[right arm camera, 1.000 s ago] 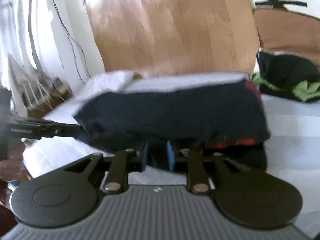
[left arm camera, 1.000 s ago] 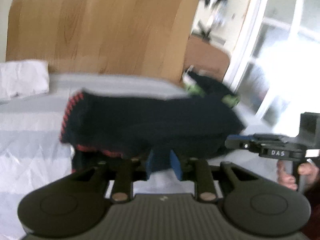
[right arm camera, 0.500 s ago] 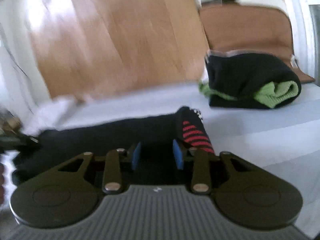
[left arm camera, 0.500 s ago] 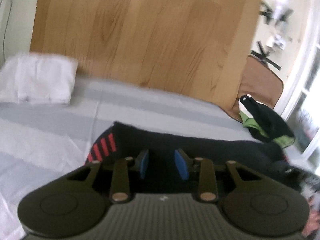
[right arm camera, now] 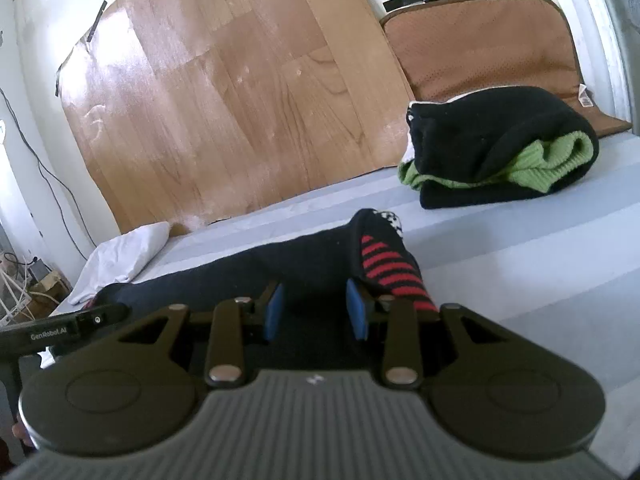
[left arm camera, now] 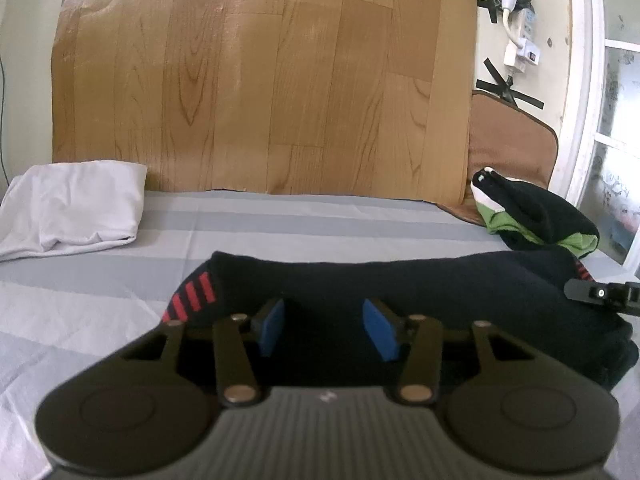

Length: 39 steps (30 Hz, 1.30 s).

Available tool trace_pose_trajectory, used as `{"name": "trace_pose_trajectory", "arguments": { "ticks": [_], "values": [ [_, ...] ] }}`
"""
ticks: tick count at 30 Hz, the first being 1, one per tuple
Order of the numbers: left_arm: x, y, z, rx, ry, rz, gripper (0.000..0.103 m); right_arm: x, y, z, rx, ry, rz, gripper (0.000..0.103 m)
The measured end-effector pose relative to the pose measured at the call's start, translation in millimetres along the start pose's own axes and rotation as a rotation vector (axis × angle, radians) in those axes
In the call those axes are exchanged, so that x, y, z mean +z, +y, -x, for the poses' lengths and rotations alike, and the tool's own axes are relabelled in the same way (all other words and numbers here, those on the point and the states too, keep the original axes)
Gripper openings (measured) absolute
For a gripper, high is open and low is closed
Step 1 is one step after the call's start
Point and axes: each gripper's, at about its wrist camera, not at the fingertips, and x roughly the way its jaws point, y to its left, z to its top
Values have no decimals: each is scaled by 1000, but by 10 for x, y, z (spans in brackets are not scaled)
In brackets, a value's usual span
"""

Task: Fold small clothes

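Observation:
A black garment with red stripes (left arm camera: pixel 400 288) lies flat across the grey striped bed (left arm camera: pixel 280 216). My left gripper (left arm camera: pixel 326 330) is open, its blue pads apart just above the garment's near edge, holding nothing. In the right wrist view the same garment (right arm camera: pixel 248 276) stretches left, its red-striped end (right arm camera: pixel 394 272) by the right finger. My right gripper (right arm camera: pixel 314 316) is open and empty over the cloth. The right gripper's tip (left arm camera: pixel 600 294) shows at the left view's right edge, and the left gripper's tip (right arm camera: pixel 68 326) at the right view's left edge.
A folded black and green garment (left arm camera: pixel 532 216) (right arm camera: pixel 500 152) sits at the bed's far right. A white pillow (left arm camera: pixel 72 208) (right arm camera: pixel 124 260) lies at the far left. A wood-pattern board (left arm camera: pixel 260 80) and a brown cushion (right arm camera: pixel 480 44) stand behind the bed.
Both grippers held the garment up a second ago. They lowered it flat onto the bed, opened and let it go.

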Motion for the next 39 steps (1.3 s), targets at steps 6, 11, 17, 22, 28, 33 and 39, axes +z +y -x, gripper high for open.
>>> {"name": "trace_pose_trajectory", "arguments": {
  "ticks": [6, 11, 17, 22, 28, 33, 39],
  "values": [
    [-9, -27, -1, 11, -2, -15, 47, -15, -44, 12, 18, -3, -18, 38],
    [-19, -33, -3, 5, 1, -29, 54, -8, -82, 21, 36, -5, -33, 38],
    [-29, -58, -2, 12, 3, -47, 56, 1, -134, 27, 56, -5, -46, 38],
    [-31, -78, -7, 20, 8, -60, 57, -2, -173, 69, 74, -11, -60, 38],
    [9, 39, 308, -36, 28, -6, 58, 47, -361, 454, 84, -47, -146, 44],
    [248, 454, 846, -43, -99, 125, 69, 125, -566, 653, 86, -28, -195, 62],
    [220, 830, 724, -32, 20, 301, 72, 35, -611, 565, 84, 23, -242, 62]
  ]
}}
